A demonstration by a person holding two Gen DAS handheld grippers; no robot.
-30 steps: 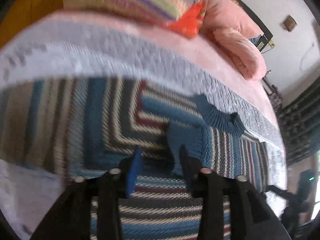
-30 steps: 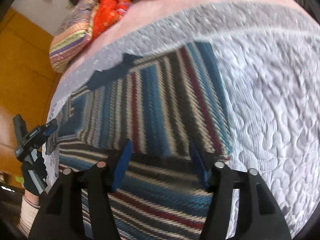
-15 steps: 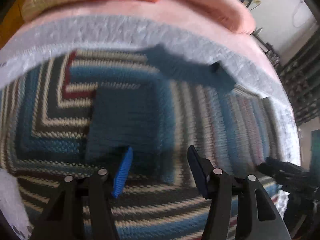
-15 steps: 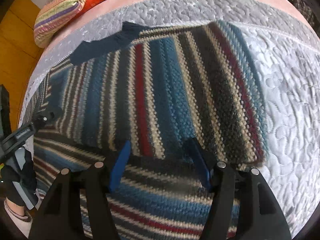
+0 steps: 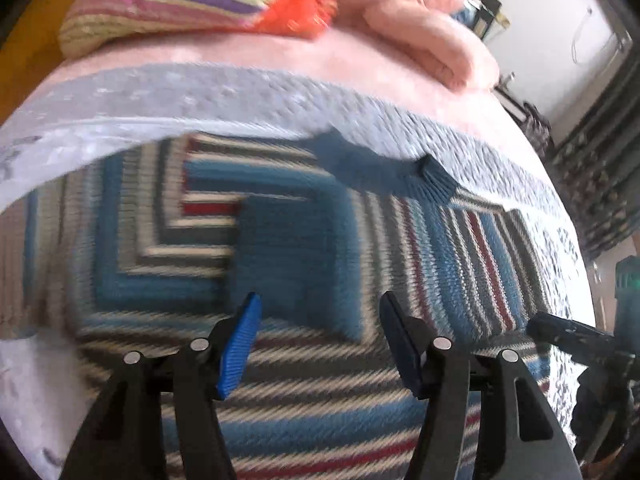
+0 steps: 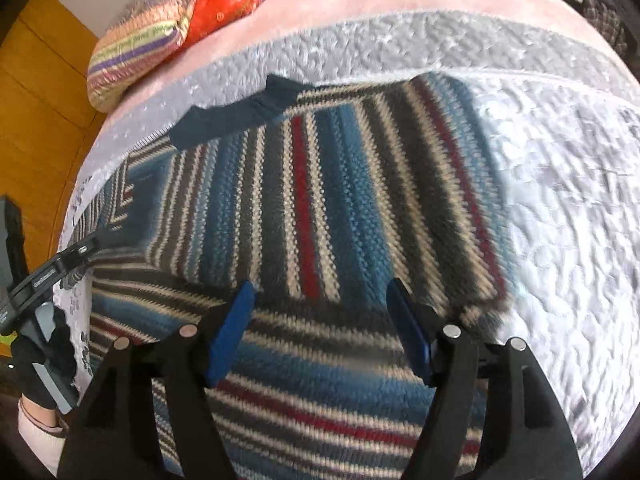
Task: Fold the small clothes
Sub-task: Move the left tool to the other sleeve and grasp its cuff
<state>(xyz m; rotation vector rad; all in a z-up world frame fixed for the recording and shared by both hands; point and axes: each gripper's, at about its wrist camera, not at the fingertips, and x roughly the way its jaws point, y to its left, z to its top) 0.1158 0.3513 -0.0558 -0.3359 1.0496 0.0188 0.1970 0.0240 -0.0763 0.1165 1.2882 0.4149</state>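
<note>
A striped knit sweater (image 5: 312, 240) in blue, grey, cream and red lies flat on a pale quilted bedspread (image 5: 120, 104). A sleeve is folded across its body, and its dark blue ribbed collar (image 5: 384, 164) sits at the far edge. My left gripper (image 5: 318, 312) hovers open over the solid blue patch, holding nothing. In the right wrist view the same sweater (image 6: 340, 208) fills the middle, collar (image 6: 236, 116) at the upper left. My right gripper (image 6: 320, 300) is open above the folded sleeve's edge. The left gripper's black body (image 6: 44, 276) shows at the left edge.
A striped pillow (image 5: 172, 4), an orange cushion (image 5: 304, 12) and a folded pink blanket (image 5: 424, 28) lie at the head of the bed. Bare quilt (image 6: 560, 220) stretches to the sweater's right. Yellow wood panelling (image 6: 36, 92) stands left of the bed. A hand in a dark glove (image 6: 36, 364) holds the left gripper.
The left gripper opened about a second ago and has drawn back a little from the sweater. The right gripper stayed open and shifted slightly over the cloth. The sweater has not moved.
</note>
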